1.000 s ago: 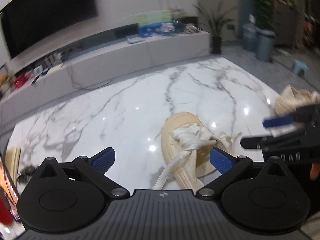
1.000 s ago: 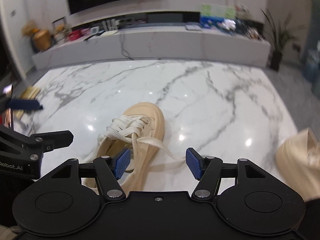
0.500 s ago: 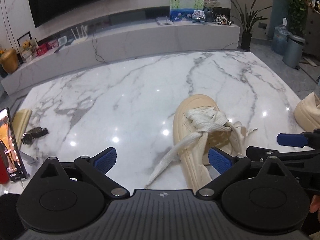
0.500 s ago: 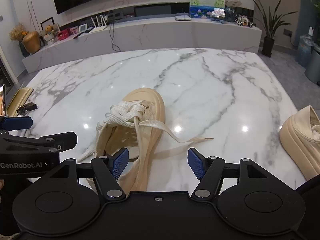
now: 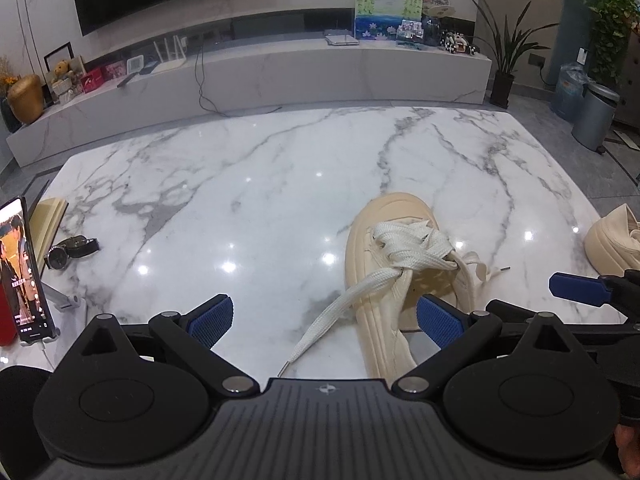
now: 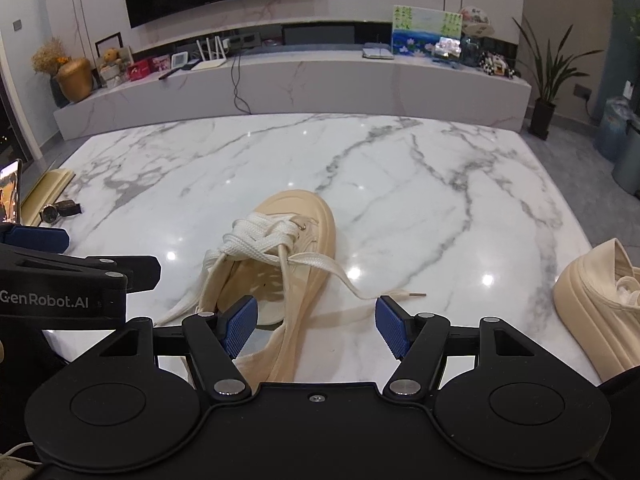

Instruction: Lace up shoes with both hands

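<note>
Shoe [image 6: 296, 280] lies on the marble desk [image 6: 420, 184] just ahead of both grippers, toe pointing away, its heel reaching back between the right gripper's [image 6: 316, 324] jaws. Those jaws stand wide and hold nothing, levelled low over the desk and aimed forward. The left gripper [image 5: 324, 316] sits level beside it, jaws also wide and empty; the shoe's heel is just ahead of its right-hand pad. One loose lace end [image 5: 340, 312] runs from the eyelets back toward the gap between the left jaws, its tip resting on the desk. The other lace end [image 6: 352, 280] trails out to the right, ahead of the right jaws' right pad. A second shoe [image 6: 596, 304] rests well off to the right. Far to the left lie a wristwatch [image 5: 68, 250] and a propped phone [image 5: 24, 268].
</note>
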A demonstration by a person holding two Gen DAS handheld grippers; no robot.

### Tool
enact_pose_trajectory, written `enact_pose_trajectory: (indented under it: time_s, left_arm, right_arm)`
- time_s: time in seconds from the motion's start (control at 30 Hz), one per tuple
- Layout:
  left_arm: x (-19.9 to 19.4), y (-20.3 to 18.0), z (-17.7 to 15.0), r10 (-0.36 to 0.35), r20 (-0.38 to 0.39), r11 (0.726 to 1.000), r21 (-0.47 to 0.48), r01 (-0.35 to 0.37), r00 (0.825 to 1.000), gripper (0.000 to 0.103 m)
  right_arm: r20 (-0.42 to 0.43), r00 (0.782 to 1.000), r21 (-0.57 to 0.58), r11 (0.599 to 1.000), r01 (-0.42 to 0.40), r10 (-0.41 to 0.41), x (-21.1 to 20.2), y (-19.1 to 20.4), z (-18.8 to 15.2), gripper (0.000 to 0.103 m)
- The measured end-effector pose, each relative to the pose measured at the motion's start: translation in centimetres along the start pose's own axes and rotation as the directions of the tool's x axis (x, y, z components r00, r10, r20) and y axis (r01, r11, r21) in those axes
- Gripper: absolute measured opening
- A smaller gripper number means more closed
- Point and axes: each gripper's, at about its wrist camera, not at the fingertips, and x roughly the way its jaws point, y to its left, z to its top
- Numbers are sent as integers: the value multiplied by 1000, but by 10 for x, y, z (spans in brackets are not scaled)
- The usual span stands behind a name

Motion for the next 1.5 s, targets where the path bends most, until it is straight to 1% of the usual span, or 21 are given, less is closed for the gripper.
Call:
enact_pose_trajectory:
  time_s: [0.43,1.5]
  left_arm:
    - [2,-1,0,10,-6,1000,2,-10,1000,100]
    - [1,-4,0,-1,-5,1000,16,1,1000,99]
  right_arm:
    - [-7,1000,-5,1000,-2,2,2,-1,0,63]
    - [-8,1000,-25,1000,-8,8,2,1,0,63]
